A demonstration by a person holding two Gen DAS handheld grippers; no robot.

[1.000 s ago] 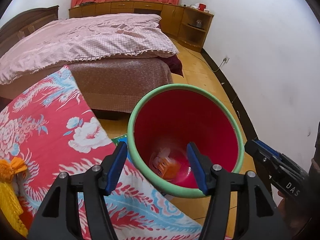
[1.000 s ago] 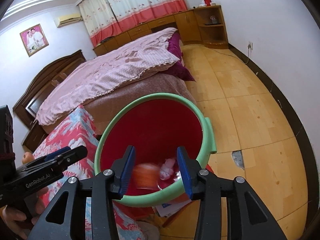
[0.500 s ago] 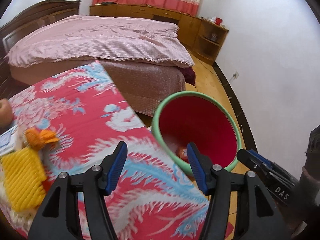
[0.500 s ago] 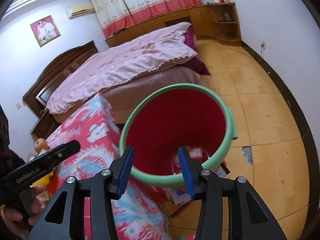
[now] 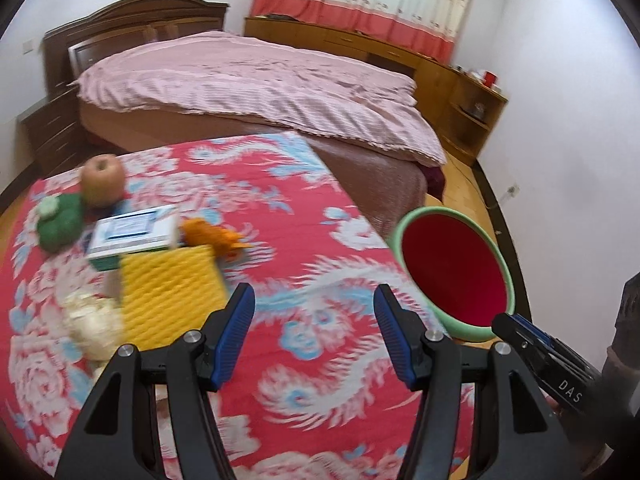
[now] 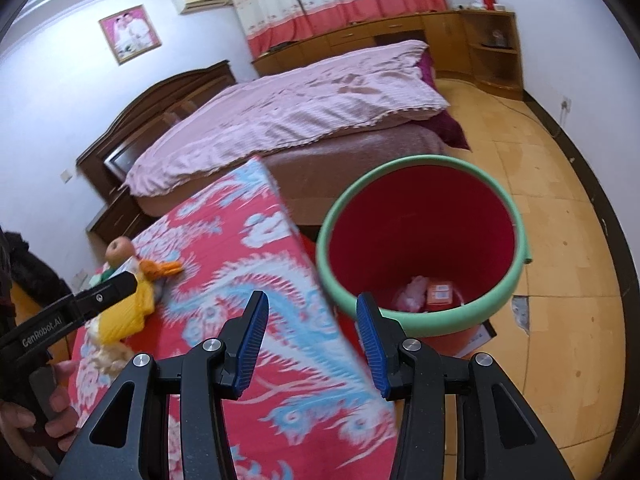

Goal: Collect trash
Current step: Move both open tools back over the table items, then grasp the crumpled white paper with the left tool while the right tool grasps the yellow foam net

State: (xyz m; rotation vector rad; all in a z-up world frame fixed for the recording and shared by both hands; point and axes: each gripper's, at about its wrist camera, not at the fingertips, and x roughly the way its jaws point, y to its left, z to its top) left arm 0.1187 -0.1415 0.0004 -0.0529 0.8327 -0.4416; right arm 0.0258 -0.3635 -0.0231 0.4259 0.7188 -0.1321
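With an orange packet and pink wrapper lying in the red bucket at frame right, both the left gripper and right gripper are hovering released and empty while yellow foam netting, orange peel and a small box are awaiting collection at the left-hand side of the table.

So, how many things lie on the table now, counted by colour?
Yellow: 1, net
Orange: 1, peel
Green: 1, lump
Tan: 1, apple
White: 2, box, wad
Total: 6

Glossy plastic bucket; printed cloth table cover; wood headboard.
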